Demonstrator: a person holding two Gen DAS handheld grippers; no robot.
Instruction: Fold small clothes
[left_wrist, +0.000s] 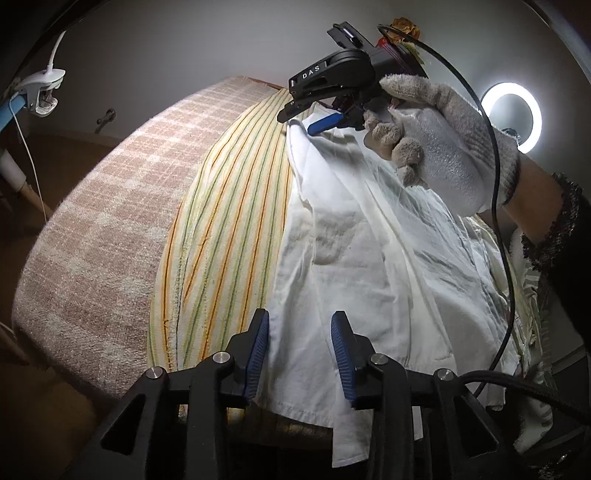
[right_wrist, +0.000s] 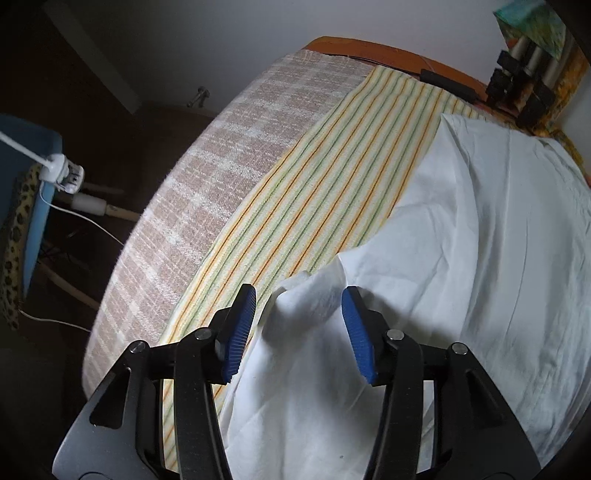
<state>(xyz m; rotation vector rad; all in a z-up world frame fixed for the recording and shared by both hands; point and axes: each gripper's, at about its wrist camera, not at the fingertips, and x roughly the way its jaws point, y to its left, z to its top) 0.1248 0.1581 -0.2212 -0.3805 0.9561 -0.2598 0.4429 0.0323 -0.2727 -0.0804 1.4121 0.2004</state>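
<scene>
A white garment (left_wrist: 369, 258) lies crumpled over a yellow striped towel (left_wrist: 229, 221) on the table. My left gripper (left_wrist: 301, 350) hovers at the near hem. Its blue pads stand apart, the cloth running between them without being pinched. At the far corner of the garment a gloved hand (left_wrist: 443, 147) holds my right gripper (left_wrist: 301, 122), which points down. In the right wrist view the right gripper (right_wrist: 299, 328) is open, with a raised peak of the white garment (right_wrist: 461, 240) standing free between its pads, beside the striped towel (right_wrist: 332, 184).
A pink checked blanket (left_wrist: 110, 221) covers the table left of the towel and drops off at its left edge. A ring light (left_wrist: 511, 114) glows at the right. A white clip lamp (right_wrist: 61, 171) and its cable sit on a blue chair at the left. Dark objects (right_wrist: 517, 85) crowd the far right corner.
</scene>
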